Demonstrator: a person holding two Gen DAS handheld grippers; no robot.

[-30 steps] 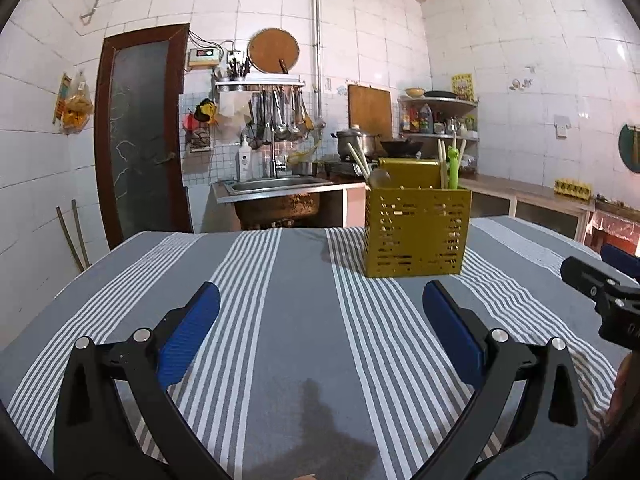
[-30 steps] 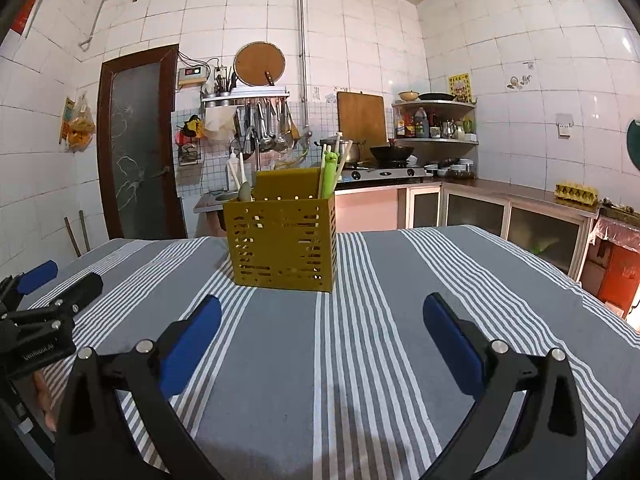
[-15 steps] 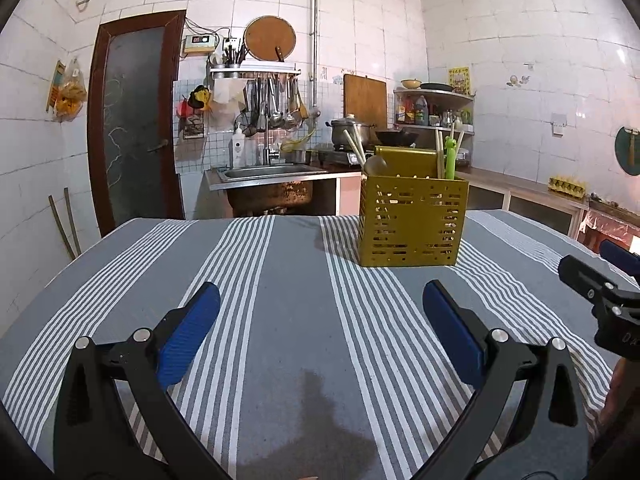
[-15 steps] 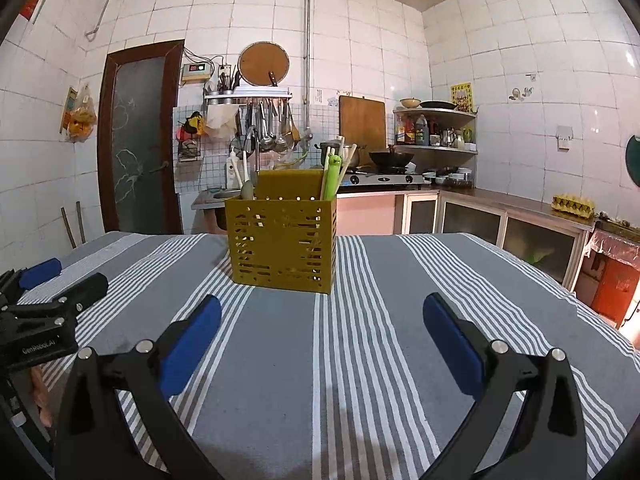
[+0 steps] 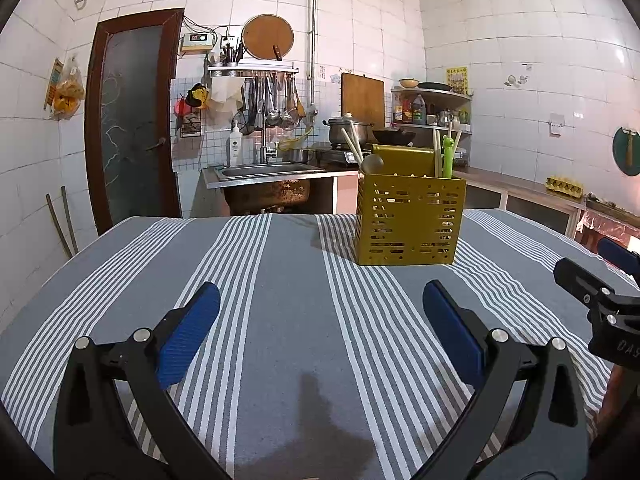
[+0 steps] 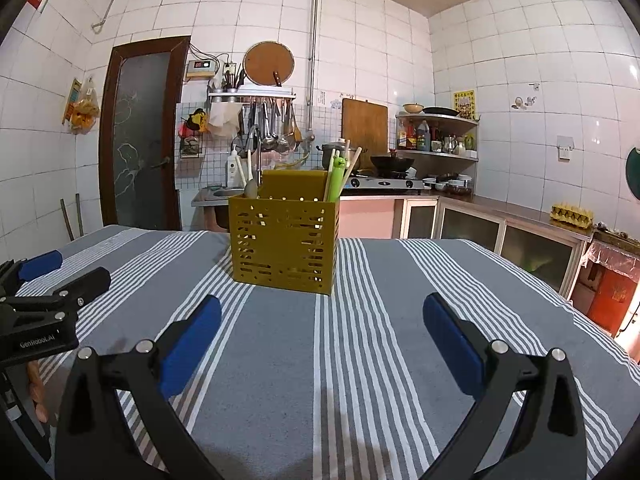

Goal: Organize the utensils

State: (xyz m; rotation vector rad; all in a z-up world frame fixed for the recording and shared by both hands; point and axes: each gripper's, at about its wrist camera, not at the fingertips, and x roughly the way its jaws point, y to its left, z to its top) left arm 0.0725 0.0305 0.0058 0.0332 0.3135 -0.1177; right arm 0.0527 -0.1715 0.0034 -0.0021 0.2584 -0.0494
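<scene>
while both hover apart | left gripper (image 5: 320,304) agape, marked "genrobot.ai" | right gripper (image 6: 322,306) agape, empty

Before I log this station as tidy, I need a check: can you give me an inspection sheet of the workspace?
Surface: grey-and-white striped tablecloth, flat.
Job's things: mustard-yellow perforated utensil caddy upright; green utensil, pale chopsticks and a spoon stand inside.
Clutter: nothing seen on the cloth.
Grippers: left gripper open, holding nothing; right gripper open, holding nothing.
Cables: wires by the wall-mounted meter.
Surroundings: steel sink, hanging ladles, dark wooden door.
</scene>
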